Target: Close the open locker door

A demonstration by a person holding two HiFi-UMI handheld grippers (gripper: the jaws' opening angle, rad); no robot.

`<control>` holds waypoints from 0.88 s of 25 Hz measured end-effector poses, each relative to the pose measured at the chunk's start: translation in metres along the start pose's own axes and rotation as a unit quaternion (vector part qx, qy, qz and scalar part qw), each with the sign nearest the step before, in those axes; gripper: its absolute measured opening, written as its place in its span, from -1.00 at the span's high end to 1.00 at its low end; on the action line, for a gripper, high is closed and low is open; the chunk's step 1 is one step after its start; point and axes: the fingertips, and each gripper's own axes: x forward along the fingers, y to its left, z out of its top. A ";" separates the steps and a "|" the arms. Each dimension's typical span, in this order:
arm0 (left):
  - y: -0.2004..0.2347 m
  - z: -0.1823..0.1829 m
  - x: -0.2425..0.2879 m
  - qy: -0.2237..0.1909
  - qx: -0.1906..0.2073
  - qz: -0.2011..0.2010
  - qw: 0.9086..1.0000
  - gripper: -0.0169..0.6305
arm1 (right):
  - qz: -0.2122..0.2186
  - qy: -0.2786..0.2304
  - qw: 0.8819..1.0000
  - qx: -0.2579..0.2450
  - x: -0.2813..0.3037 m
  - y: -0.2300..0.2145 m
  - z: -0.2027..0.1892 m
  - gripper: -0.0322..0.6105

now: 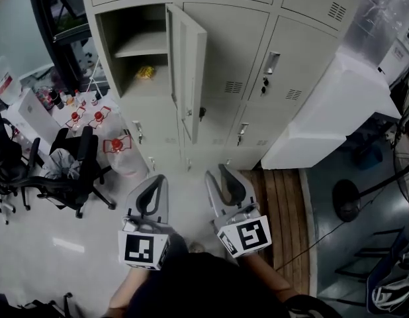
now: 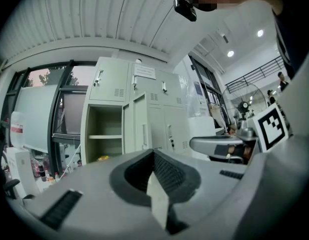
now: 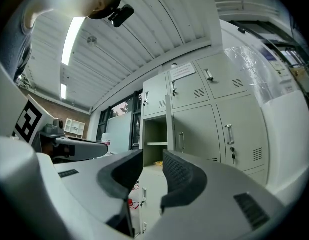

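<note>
Locker door [image 1: 188, 78]: thin grey metal, stiff and smooth, most likely light and quick to swing on its hinges (could bang or bounce back if shoved hard). Standing wide open now, sticking out into the room from the right side of the open locker [image 1: 109, 45], at the left end of the wall of grey lockers. No need to grab. Best to push flat on the door's face, near the free edge by the little latch [image 1: 200, 113], far from the hinges, for the easiest swing. Slippery paint, so push straight, not at a slant. Inside the open locker: one shelf [image 1: 141, 47] with nothing seen on top, and under that a small yellow thing [image 1: 145, 72] lying well back, likely out of the door's way. All the other lockers in view shut. Down on the left, a few red-topped bottles [image 1: 98, 116] near a black chair [image 1: 75, 171], well apart from the door. Left gripper [image 1: 158, 179] pinched together with nothing inside. Right gripper [image 1: 216, 171] with jaws apart and nothing between, only floor and locker seen through the gap. Both pointing at the lockers, not touching the door yet.
</note>
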 end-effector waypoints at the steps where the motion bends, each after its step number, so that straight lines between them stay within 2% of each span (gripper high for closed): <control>1: 0.001 -0.001 0.002 0.002 -0.001 0.001 1.000 0.95 | 0.002 0.001 1.000 0.000 0.001 -0.001 -0.001 0.54; 5: 0.008 -0.006 0.013 0.006 -0.006 0.002 1.000 0.95 | 0.010 0.001 1.000 -0.001 0.011 -0.003 -0.003 0.53; 13: 0.029 -0.004 0.061 -0.011 -0.004 -0.021 1.000 0.95 | 0.021 -0.012 1.000 -0.002 0.055 -0.021 -0.002 0.53; 22: 0.053 0.010 0.136 -0.021 -0.009 -0.076 0.997 0.95 | 0.003 -0.016 1.000 0.000 0.117 -0.059 0.002 0.53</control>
